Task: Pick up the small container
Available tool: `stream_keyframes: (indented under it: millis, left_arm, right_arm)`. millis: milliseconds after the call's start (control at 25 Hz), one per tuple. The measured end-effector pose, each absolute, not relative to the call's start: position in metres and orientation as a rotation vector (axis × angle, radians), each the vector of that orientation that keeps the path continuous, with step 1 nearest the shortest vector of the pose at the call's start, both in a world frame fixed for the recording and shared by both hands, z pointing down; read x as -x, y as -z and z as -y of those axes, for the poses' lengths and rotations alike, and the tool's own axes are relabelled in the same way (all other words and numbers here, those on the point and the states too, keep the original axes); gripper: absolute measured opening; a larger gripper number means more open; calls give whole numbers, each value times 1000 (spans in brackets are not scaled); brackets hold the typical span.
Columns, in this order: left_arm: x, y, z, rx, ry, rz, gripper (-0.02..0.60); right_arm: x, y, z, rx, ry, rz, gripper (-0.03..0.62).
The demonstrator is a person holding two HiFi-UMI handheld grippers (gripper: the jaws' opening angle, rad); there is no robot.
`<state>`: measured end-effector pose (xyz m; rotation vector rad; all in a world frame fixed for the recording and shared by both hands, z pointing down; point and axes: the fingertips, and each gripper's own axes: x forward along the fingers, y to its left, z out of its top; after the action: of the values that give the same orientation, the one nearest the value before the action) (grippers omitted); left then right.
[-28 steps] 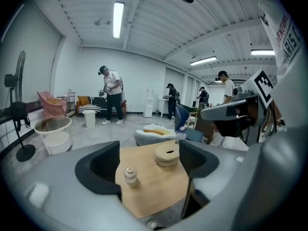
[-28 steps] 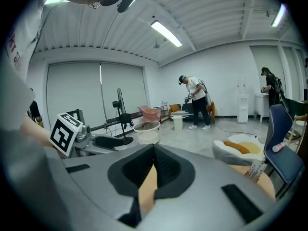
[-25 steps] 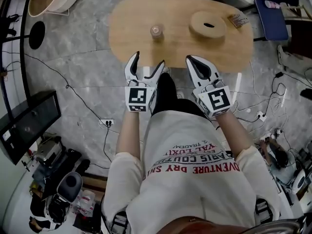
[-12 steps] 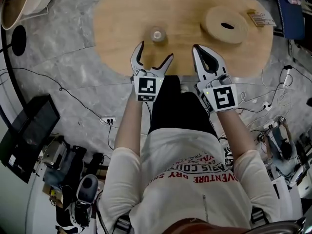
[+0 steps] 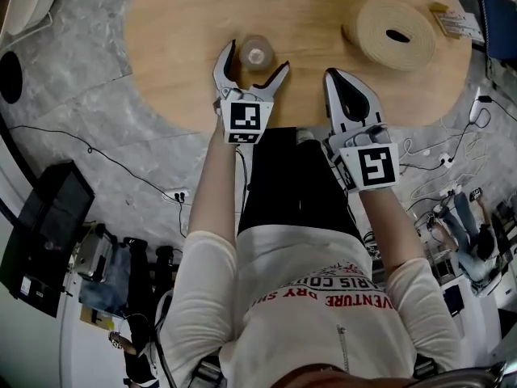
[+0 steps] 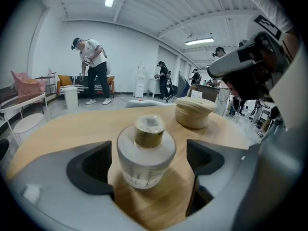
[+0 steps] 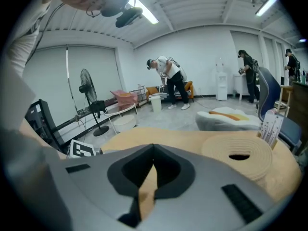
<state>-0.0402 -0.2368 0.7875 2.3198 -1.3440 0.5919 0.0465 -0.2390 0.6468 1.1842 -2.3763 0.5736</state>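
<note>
Stretches the left forearm (image 5: 212, 192) and the right forearm (image 5: 389, 217) forward from the torso, side by side, a tool in each hand pointing away over the near edge of the bench (image 5: 178, 23). Holds the left tool (image 5: 255, 61) low and level, marker cube (image 5: 246, 120) facing up, jaws spread wide and opening, one on each side of the small container (image 5: 258, 52). Leaves the container standing upright on the bench between those jaws: a pale round body with a gold-coloured neck on top. Sets it nearer the jaw at the left of the left gripper view, with bare wood showing between it and the other jaw. Seems to press on it with neither pad, though contact on the nearer side is hard to rule out. Carries the right tool (image 5: 339, 79) just beside the left one and a little nearer the body, jaws closed tip to tip with nothing between them. Points it toward a round coiled disc (image 5: 394, 32) lying flat farther along the bench, well apart from the container.
</note>
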Motion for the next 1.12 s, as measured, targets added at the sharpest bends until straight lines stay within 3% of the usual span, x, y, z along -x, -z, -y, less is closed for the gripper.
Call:
stream_keyframes:
  millis: [520,680,1120]
  left_arm:
    - [29,-805,252,-2474,-677,1298,458]
    - [36,-809,256,-2428,-737,1356,342]
    - [32,-804,244,-2399,-770,1328,341]
  right_arm:
    - [-50,-676,237,-1212,-636,2324,-3]
    - [-47,-678,235,-1206,-645,2325,-5]
    - [-64,-676,220,-1179,-635,2312,-3]
